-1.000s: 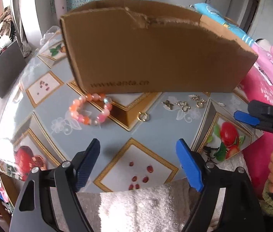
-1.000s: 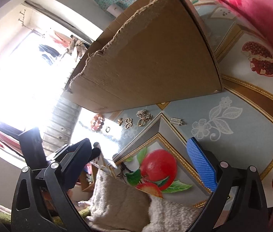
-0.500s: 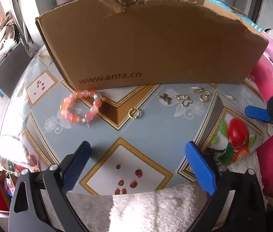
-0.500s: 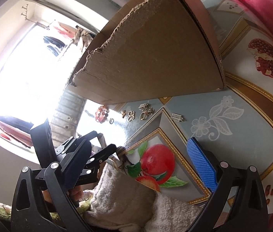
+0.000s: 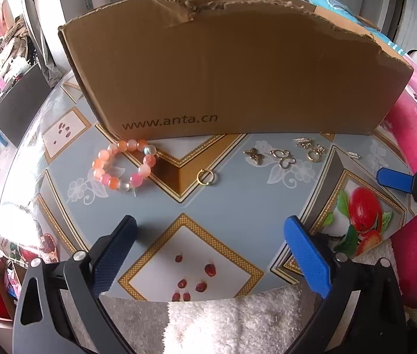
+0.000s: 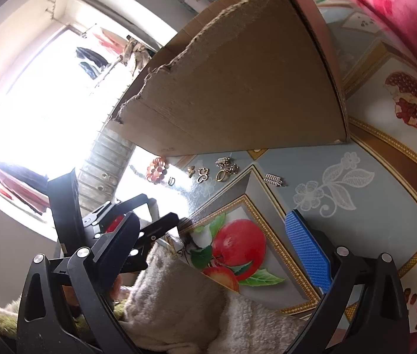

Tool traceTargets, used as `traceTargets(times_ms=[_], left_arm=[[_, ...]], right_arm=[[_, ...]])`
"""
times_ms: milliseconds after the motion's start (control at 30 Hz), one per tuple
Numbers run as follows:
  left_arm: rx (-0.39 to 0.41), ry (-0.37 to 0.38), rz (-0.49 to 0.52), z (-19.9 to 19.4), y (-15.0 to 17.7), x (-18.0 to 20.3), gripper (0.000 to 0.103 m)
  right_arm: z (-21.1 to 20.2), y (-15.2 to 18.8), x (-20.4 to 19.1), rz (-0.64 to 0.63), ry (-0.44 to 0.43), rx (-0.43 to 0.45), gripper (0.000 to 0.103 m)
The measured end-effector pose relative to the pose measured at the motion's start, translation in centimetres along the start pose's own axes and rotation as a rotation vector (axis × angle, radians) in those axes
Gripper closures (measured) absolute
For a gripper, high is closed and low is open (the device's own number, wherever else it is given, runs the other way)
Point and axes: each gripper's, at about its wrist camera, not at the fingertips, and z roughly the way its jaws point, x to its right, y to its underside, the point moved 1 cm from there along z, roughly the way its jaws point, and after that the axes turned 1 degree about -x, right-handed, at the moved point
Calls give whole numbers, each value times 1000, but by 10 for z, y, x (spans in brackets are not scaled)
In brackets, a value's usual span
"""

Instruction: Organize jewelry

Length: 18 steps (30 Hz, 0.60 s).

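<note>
A: Left claw (image 5: 208,253) spread wide, empty, tilted down over the table (image 5: 238,200). Nothing between the pads.

B: And the right claw (image 6: 211,250)?

A: Also spread, also empty. Hanging off the near table edge, above the towel (image 6: 179,295).

B: Where's the jewelry?

A: All ahead of the left claw, along the foot of the box (image 5: 223,73). Bracelet (image 5: 123,165) ahead and a little left, touching the box or nearly so. Ring (image 5: 205,177) almost dead ahead, clear of everything. Further right: butterfly charm (image 5: 252,155), open-work charm (image 5: 282,157), small gold cluster (image 5: 311,149), tiny clasp (image 5: 353,155) far right, close to the right claw's blue pad.

B: Seen from the right claw?

A: Same row, ahead and left, clasp (image 6: 272,179) nearest.

B: Likely first pick for the left?

A: Probably ring or bracelet, both within its line. Judging only from the layout, though.

B: Tips for doing it well?

A: For the bracelet: straddle one side of the loop, not the whole ring of beads; round beads likely to roll out of a shallow pinch. Come in from the near side, away from the box wall, to keep the far pad from jamming on cardboard.

B: For the ring?

A: Flat and thin on glossy cloth, so apt to skid. Drop pads right to the surface, one either side, close slowly. Then lift straight before carrying over the torn box rim.

B: Risks?

A: Nudging the bracelet under the box edge; scattering the small charms with a sweeping pad.
</note>
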Motion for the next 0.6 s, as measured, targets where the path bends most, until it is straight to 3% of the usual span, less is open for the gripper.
traceTargets(times_ms=[467, 600], left_arm=[[24, 58, 18, 1, 4, -17, 6], [46, 88, 35, -1, 9, -24, 6]], right_arm=[[-6, -7, 8, 68, -14, -57, 8], [-10, -4, 11, 82, 38, -45, 24]])
